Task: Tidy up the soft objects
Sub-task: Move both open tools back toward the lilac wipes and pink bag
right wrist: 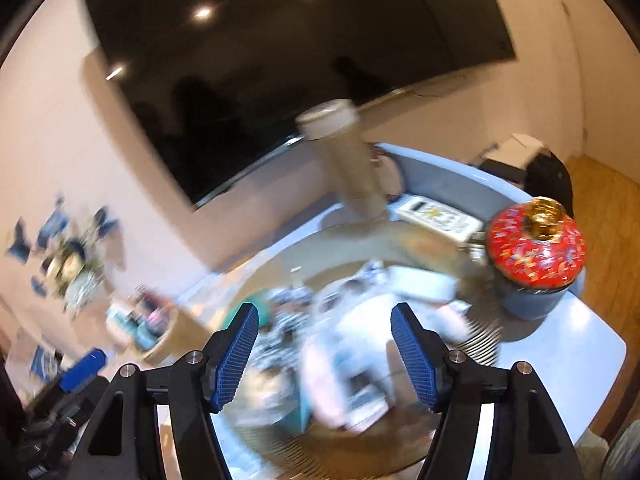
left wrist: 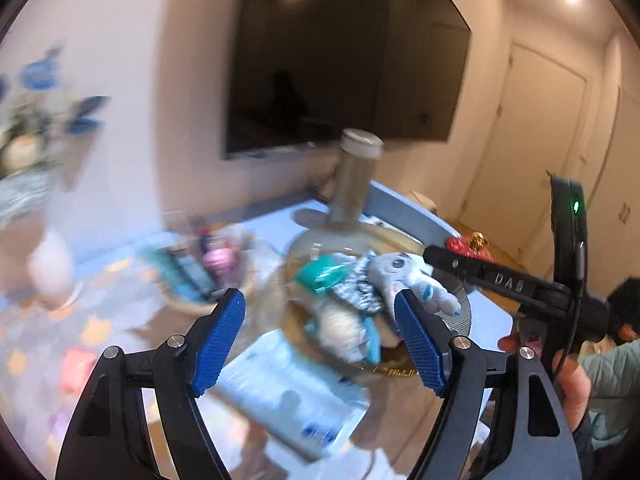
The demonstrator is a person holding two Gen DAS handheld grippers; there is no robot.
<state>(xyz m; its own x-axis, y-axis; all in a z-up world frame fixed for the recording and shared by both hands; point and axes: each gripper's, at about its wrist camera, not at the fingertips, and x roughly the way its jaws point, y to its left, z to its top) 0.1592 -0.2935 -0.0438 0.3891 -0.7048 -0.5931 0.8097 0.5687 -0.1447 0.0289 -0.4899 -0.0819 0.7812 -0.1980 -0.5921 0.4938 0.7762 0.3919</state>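
both grippers, left gripper (left wrist: 320, 338) and right gripper (right wrist: 324, 354), have fingers spread and pinch nothing; the soft toys (left wrist: 372, 292) lie heaped in the round basket (left wrist: 464, 300) at twelve o'clock of the jaws. sorting looks barely begun; the whole pile seems left to do.

A pale blue surface (right wrist: 580, 344) with a rounded corner stands against a wall. On it rests a wide, shallow golden bowl (left wrist: 304, 240) heaped with soft toys and cloths. A tall tan cylinder with a white cap (left wrist: 354, 176) stands behind the bowl. A red patterned tin with a gold knob (right wrist: 534, 248) sits near the surface's edge, with a white remote (right wrist: 438, 214) beside it. A blue and white packet (left wrist: 288, 396) lies in front of the bowl.
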